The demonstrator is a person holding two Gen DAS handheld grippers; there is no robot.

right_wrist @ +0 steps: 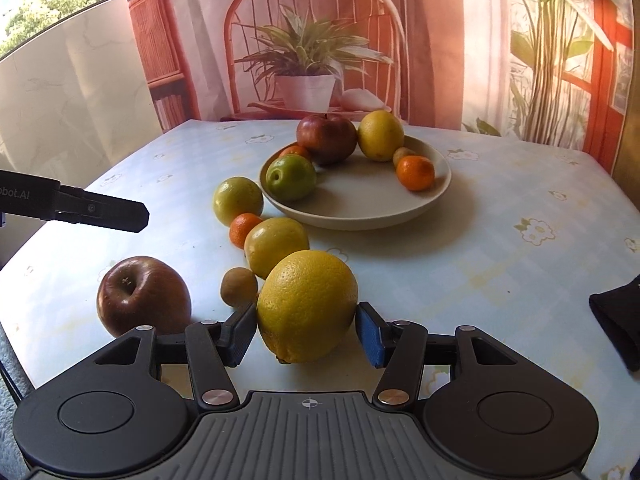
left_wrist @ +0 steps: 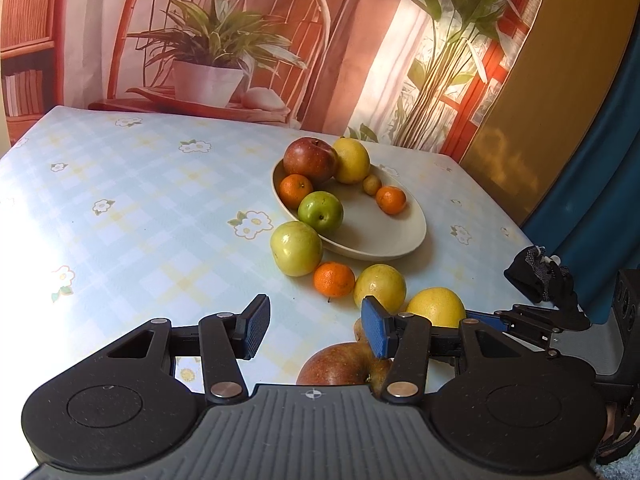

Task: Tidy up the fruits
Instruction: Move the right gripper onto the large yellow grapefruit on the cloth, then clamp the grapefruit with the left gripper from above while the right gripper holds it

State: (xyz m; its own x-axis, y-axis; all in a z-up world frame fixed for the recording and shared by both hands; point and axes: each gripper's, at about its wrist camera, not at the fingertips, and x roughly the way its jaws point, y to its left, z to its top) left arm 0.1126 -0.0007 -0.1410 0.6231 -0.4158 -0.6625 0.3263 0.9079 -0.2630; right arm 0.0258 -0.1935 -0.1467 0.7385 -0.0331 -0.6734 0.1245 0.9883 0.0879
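A cream oval bowl holds a red apple, a yellow citrus, a green apple, two mandarins and a small kiwi. Loose on the table lie a green apple, a mandarin, a yellow fruit, a kiwi and a red apple. My right gripper has its pads against both sides of a large lemon near the front edge. My left gripper is open and empty above the red apple.
The table has a light blue checked cloth with flowers. A printed backdrop of a chair and plants hangs behind it. A black gloved hand shows at the right. The left gripper's finger reaches in from the left in the right wrist view.
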